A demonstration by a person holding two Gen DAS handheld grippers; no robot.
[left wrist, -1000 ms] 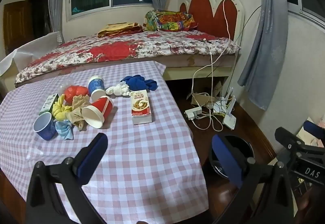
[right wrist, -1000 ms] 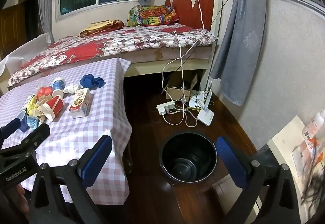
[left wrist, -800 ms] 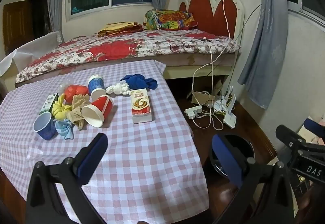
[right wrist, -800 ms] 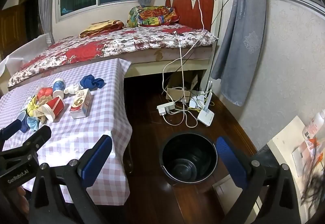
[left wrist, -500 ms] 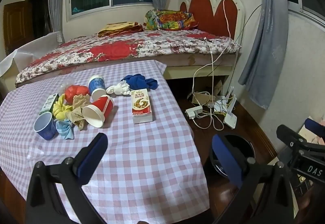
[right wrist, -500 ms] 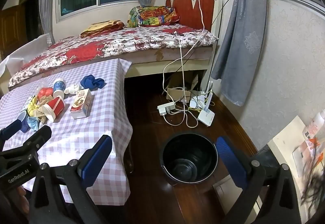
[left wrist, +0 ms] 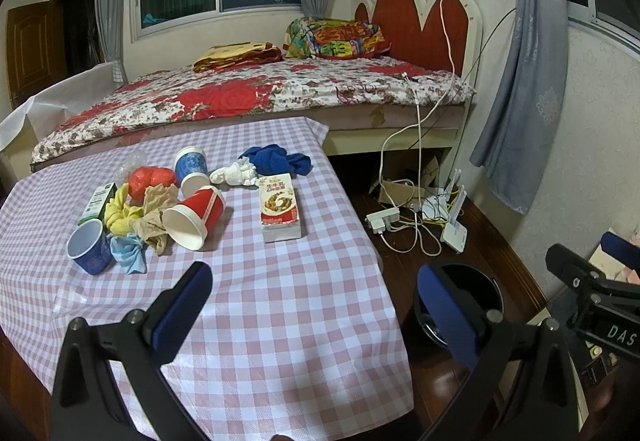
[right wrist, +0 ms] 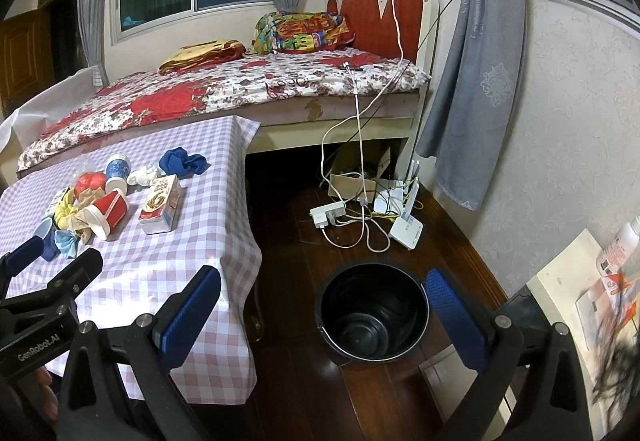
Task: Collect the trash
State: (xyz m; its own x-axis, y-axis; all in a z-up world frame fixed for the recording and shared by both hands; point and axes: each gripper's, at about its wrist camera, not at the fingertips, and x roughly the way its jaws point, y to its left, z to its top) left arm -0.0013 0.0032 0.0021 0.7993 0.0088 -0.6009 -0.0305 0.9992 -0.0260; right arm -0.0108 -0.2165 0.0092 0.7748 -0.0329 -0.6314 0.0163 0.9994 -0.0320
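Left gripper (left wrist: 314, 307) spread over checked table (left wrist: 280, 301) | right gripper (right wrist: 322, 307) spread above black bin (right wrist: 372, 311) | unchanged from before

Counted on the checked table and the floor beside it

Three paper cups: one red cup (left wrist: 196, 217) on its side, one blue cup (left wrist: 89, 251) upright at the near left, one blue-and-white cup (left wrist: 192, 169) tipped over farther back. Two cartons: one food box (left wrist: 279, 207) lying flat, one small green-and-white carton (left wrist: 98, 201) at the left. Six soft crumpled items: one dark blue cloth (left wrist: 276, 159), one white wad (left wrist: 237, 174), one red bag (left wrist: 152, 179), one yellow cloth (left wrist: 118, 212), one tan paper (left wrist: 155, 216), one light blue wad (left wrist: 129, 252). One black bucket (right wrist: 374, 315) on the floor. Two grippers, left gripper (left wrist: 316, 315) and right gripper (right wrist: 322, 315), each with two blue-padded fingers spread apart
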